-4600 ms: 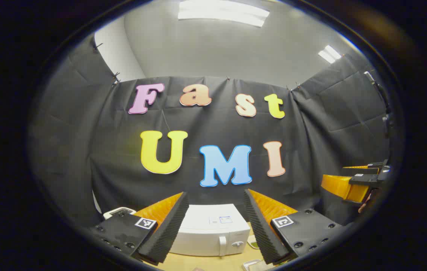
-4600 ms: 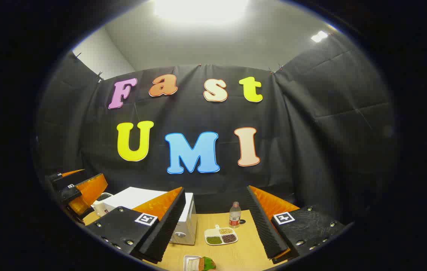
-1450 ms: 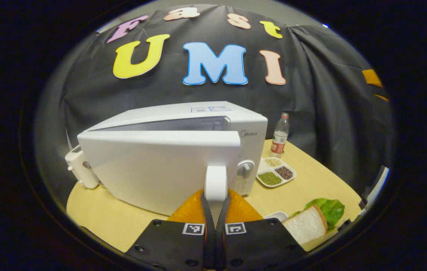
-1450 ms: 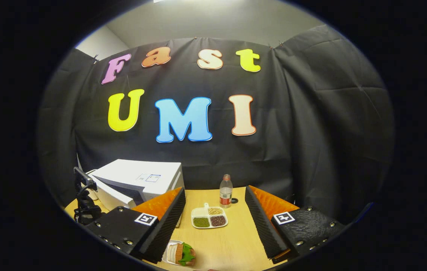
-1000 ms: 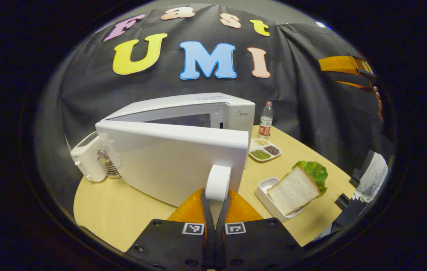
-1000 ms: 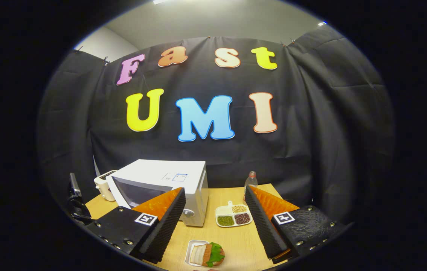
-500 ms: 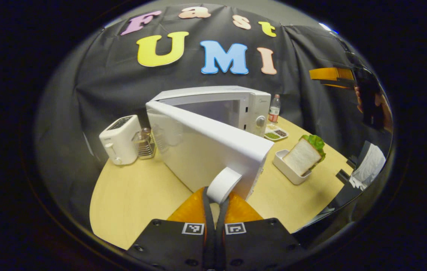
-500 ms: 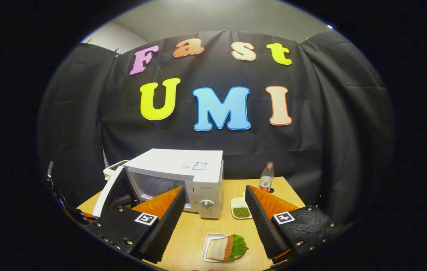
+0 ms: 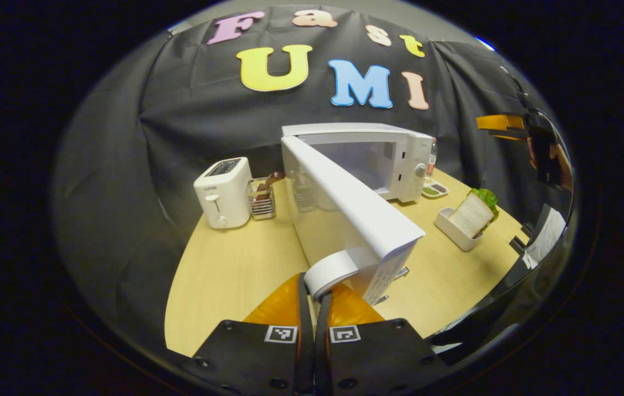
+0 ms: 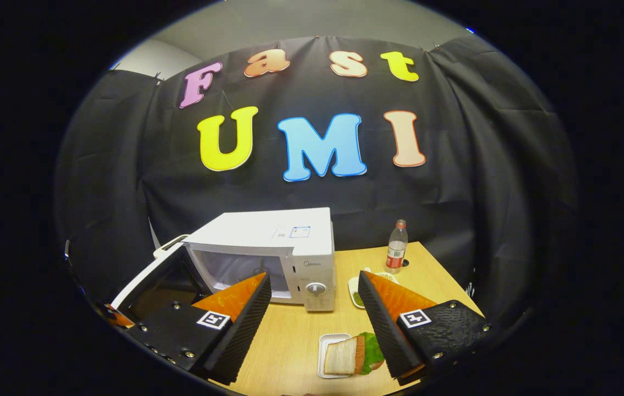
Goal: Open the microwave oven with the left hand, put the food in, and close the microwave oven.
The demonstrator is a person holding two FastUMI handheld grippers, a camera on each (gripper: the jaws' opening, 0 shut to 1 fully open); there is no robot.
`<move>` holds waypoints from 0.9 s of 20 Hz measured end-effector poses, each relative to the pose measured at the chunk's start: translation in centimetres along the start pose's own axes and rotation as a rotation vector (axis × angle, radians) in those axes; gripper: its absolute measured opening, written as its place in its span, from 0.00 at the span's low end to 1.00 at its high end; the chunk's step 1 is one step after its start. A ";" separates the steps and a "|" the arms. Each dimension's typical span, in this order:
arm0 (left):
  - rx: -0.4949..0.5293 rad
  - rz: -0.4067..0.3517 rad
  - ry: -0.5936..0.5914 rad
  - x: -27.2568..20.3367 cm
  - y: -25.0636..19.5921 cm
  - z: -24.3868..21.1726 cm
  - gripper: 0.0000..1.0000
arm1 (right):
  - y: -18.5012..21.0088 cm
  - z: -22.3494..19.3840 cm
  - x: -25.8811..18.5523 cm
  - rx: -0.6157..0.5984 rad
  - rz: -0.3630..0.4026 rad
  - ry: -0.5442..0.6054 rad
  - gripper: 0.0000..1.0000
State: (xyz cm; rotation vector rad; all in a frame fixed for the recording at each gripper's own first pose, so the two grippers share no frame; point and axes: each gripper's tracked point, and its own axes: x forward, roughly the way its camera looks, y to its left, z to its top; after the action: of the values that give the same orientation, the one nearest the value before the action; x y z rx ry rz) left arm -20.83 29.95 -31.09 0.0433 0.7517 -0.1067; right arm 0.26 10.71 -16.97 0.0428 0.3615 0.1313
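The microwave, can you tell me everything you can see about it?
The microwave is a white box that sits on the wooden table near the black cloth wall. Its door is swung wide open, hinged on the left, so the pale, empty inside shows. A round knob sits on the front panel at the right. The left gripper is shut on the white door handle. A small sticker lies on top.

Left tool (image 9: 313,300) clamps door handle (image 9: 329,271); microwave (image 9: 378,157) open.
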 end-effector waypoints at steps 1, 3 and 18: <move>-0.006 0.007 -0.004 -0.1 0.7 -0.2 0.06 | -0.5 -0.9 0.4 -0.002 -0.009 0.020 0.96; -0.016 0.009 -0.014 -0.3 1.4 -0.3 0.10 | -1.9 -2.9 1.2 -0.002 -0.023 0.072 0.96; -0.164 0.207 -0.201 -7.7 2.0 4.9 0.35 | -9.4 -20.2 2.5 0.177 0.029 0.594 0.96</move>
State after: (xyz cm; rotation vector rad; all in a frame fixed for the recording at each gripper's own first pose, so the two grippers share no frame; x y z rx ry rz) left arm -22.87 32.22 -22.30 -0.0455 0.5496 0.1466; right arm -3.50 2.12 -37.28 0.1859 0.9660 0.1391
